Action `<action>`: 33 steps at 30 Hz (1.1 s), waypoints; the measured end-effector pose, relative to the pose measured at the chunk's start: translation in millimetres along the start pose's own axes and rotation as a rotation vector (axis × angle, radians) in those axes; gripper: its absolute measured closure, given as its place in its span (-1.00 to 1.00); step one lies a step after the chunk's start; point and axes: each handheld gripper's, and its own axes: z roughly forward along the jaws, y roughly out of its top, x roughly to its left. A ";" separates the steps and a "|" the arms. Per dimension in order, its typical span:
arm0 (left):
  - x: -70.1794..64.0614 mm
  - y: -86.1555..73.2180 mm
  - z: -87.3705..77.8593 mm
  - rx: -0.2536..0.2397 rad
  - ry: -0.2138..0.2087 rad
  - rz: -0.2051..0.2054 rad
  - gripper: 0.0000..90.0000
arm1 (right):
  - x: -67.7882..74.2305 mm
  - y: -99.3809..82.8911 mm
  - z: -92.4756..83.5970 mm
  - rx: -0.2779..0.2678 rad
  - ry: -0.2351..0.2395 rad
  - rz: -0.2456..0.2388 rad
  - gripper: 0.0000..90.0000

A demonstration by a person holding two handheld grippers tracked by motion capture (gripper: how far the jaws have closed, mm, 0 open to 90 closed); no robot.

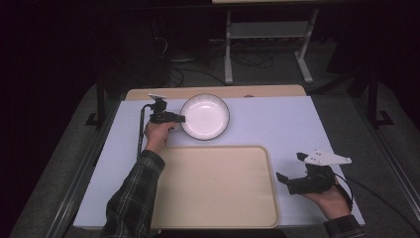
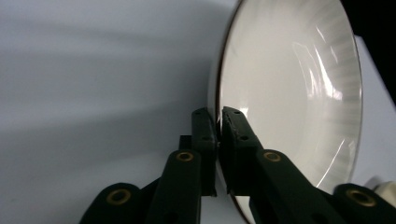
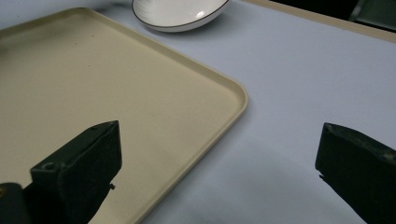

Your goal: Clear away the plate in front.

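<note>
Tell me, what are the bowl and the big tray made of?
The bowl looks like glazed ceramic, maybe porcelain: white and glossy, with bright reflections, fine ridges inside and a thin dark line on the rim. The tray looks like plastic: beige, matte, with rounded corners and a low moulded lip. Neither can be told for sure by look alone.

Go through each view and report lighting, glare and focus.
High view: the table is lit and the room behind is dark; the plate is nearly blown out white. Left gripper view: glare streaks cross the plate, soft shadow bands lie on the table, and the left gripper, shut on the rim, is slightly soft. Right gripper view: the tray is fairly sharp, the near jaws blurred.
</note>
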 end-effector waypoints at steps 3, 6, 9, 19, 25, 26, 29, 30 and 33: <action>-6.0 2.4 -3.0 -0.007 -0.008 0.047 0.91 | 0.4 0.2 -0.9 -0.004 0.000 0.004 -1.00; -6.7 2.2 -4.2 -0.019 -0.012 0.061 0.91 | 0.5 0.0 -1.3 -0.003 -0.002 0.003 -1.00; -9.4 3.2 -5.6 -0.047 -0.024 0.069 0.91 | 0.1 -0.3 -1.7 -0.005 -0.003 0.005 -1.00; -19.9 8.0 -16.3 -0.092 0.012 0.157 0.89 | -0.9 -0.3 -2.4 -0.009 -0.007 0.004 -1.00; -21.5 10.1 -31.8 -0.116 0.009 0.191 0.89 | -0.7 -0.2 -2.1 -0.008 -0.008 0.005 -1.00; -22.3 10.4 -35.2 -0.122 0.006 0.193 0.89 | -0.7 -0.3 -2.1 -0.008 -0.008 0.005 -1.00; -25.0 11.5 -45.6 -0.139 -0.008 0.205 0.89 | -0.6 -0.1 -2.2 -0.009 -0.009 0.005 -1.00; -26.1 11.5 -49.0 -0.145 -0.013 0.207 0.89 | -0.4 -0.1 -2.1 -0.009 -0.009 0.004 -1.00; -29.7 10.9 -59.2 -0.152 -0.024 0.224 0.89 | 0.1 0.0 -2.0 -0.010 -0.010 0.003 -1.00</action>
